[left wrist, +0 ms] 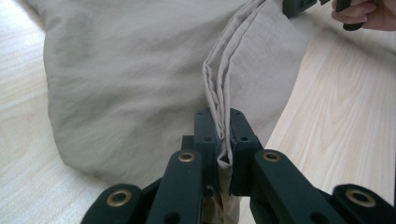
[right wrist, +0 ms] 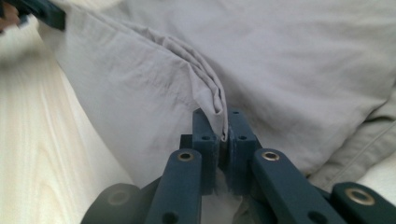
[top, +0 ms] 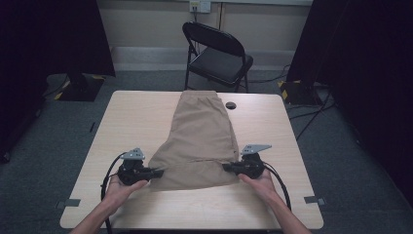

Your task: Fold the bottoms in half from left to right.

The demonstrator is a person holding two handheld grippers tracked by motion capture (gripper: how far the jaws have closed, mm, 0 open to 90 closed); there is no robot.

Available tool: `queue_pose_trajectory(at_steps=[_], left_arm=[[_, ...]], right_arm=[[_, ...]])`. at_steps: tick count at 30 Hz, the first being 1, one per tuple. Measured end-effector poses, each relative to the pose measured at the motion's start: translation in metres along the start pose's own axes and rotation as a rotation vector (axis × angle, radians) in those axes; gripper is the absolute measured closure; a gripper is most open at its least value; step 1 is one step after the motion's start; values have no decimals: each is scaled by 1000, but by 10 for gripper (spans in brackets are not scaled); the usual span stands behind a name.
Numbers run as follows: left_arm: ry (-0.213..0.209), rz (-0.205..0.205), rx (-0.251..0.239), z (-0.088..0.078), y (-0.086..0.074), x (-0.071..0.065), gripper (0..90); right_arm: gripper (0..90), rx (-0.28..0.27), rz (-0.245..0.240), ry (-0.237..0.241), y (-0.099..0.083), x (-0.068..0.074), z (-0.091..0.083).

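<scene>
Table point(top: 146, 112): a light wood table with a pair of shorts lying on it.
Chair point(top: 219, 53): a black folding chair stands past the far edge of the table.
Shorts point(top: 202, 131): tan cloth shorts lie flat in the middle of the table. The narrow waist end is at the far side. The wide end is near the person, between the two grippers. In the left gripper view point(left wrist: 140, 70) and the right gripper view point(right wrist: 303, 70) the cloth looks pale and a bit wrinkled.
Left gripper point(top: 158, 171): its jaws are squeezed tight on the near left corner of the shorts. In its own view point(left wrist: 224, 135) a bunched fold of cloth runs right down between the two jaws.
Right gripper point(top: 226, 166): its jaws are pinched tight on the near right edge of the shorts. In its own view point(right wrist: 223, 133) a fold of cloth sits pressed between the jaws.
Hole cap point(top: 230, 105): a small dark round spot in the table, just beside the far right side of the shorts.
</scene>
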State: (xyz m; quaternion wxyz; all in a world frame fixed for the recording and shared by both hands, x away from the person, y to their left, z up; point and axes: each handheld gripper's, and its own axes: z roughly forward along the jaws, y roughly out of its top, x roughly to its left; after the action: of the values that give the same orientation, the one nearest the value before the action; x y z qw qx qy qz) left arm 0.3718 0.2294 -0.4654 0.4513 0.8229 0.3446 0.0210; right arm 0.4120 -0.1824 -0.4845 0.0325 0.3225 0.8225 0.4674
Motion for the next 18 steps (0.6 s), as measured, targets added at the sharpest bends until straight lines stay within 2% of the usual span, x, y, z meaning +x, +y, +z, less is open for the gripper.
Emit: queue_pose_trajectory(at_steps=[8, 11, 15, 18], left_arm=[[10, -23, -33, 3, 2, 4, 816], [33, -39, -8, 8, 2, 4, 732], [10, -40, -16, 7, 2, 6, 826], [4, -37, -42, 4, 3, 4, 840]], right_arm=[[853, -48, 4, -11, 5, 6, -14], [854, -58, 10, -18, 5, 7, -18], [855, -62, 4, -17, 6, 12, -20], [855, -70, -3, -19, 7, 15, -23]])
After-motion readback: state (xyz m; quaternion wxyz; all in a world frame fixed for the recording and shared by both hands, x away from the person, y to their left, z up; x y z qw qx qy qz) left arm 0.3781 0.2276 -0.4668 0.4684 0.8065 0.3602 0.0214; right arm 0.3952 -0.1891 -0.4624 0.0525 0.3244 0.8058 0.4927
